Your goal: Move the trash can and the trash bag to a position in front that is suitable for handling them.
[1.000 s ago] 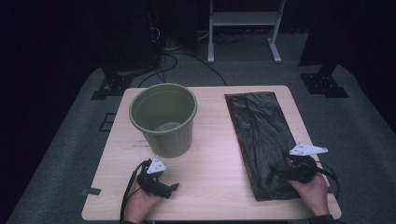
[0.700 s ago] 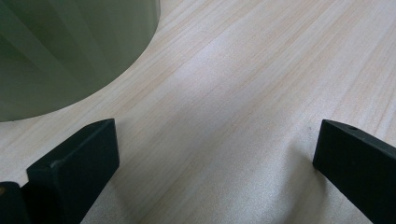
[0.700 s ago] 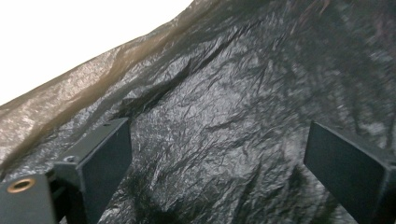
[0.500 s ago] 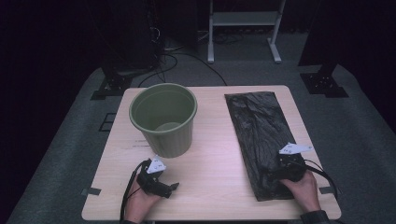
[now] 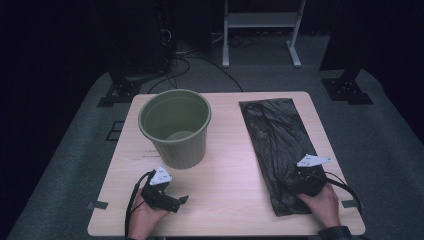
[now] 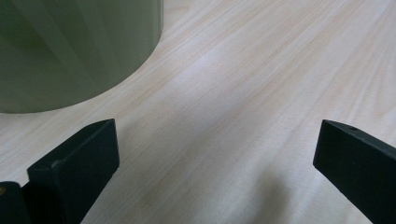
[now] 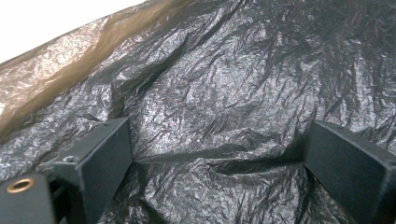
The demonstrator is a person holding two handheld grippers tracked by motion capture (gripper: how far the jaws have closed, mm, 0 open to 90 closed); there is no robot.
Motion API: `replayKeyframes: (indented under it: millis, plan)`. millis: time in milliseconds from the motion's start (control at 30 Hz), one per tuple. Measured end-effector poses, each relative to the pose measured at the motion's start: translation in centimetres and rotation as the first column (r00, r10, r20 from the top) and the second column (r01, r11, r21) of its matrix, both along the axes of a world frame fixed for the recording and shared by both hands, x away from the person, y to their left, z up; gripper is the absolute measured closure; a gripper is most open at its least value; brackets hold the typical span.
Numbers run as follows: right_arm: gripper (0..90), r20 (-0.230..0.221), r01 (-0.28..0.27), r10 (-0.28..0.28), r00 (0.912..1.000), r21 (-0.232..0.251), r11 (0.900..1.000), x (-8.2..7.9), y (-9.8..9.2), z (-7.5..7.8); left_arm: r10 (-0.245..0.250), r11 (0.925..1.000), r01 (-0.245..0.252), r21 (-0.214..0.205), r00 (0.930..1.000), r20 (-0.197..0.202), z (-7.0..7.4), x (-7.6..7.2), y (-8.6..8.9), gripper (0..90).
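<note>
A crinkled black plastic bag [image 5: 280,145] lies flat along the right side of the wooden table [image 5: 230,165]. My right gripper [image 5: 295,181] rests on the bag's near part. Its jaws have just been opening and stand wide apart; in the right gripper view both tips [image 7: 217,154] press down on the bag [image 7: 210,93], with a ridge of film between them and nothing pinched. An empty green bucket [image 5: 175,127] stands upright at the table's left. My left gripper [image 5: 180,202] lies in front of it, open [image 6: 215,154] over bare wood, with the bucket's wall [image 6: 70,46] to its upper left.
Bare table lies between the bucket and the bag. Tape marks [image 5: 97,205] sit at the table's near left corner. Behind the table, on the grey floor, are a white frame [image 5: 260,20], cables [image 5: 185,60] and black stand feet [image 5: 347,90].
My right gripper has slid a little to the left over the bag and sunk onto it. The left gripper, the bucket and the bag have stayed put.
</note>
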State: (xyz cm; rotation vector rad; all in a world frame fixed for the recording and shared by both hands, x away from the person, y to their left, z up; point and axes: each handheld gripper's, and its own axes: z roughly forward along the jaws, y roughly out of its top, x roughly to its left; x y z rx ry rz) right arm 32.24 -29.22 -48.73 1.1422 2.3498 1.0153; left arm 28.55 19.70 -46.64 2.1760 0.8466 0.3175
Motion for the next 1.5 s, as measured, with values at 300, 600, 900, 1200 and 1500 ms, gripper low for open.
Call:
replayKeyframes:
  millis: [300, 600, 900, 1200, 1500]
  plan:
    - [6.4, -0.001, 0.0, 0.0, 1.0, 0.001, 1.0, 0.0, 0.0, 0.0, 0.025, 0.9985, -0.024, -0.05, 0.9996, 0.013, 3.4, -0.7, 1.6, 0.0]
    - [6.4, 0.0, 0.0, 0.0, 1.0, 0.001, 1.0, 0.0, 0.0, 0.0, 0.035, 0.9971, -0.034, -0.069, 0.9993, 0.016, 7.1, -0.6, 3.0, 0.0]
    - [6.4, -0.001, 0.0, 0.0, 1.0, 0.001, 1.0, 0.0, 0.0, 0.0, 0.056, 0.9958, -0.053, -0.074, 0.9979, 0.033, 10.0, 0.3, 3.7, 0.0]
    - [6.4, -0.001, 0.0, 0.0, 1.0, 0.001, 1.0, 0.0, 0.0, 0.0, 0.063, 0.9956, -0.06, -0.072, 0.9975, 0.032, 13.5, 1.3, 4.7, 0.0]
    - [6.4, -0.001, 0.0, 0.0, 1.0, 0.002, 1.0, 0.0, 0.0, 0.0, 0.085, 0.9917, -0.075, -0.104, 0.9916, 0.097, 17.2, 3.5, 5.7, 0.0]
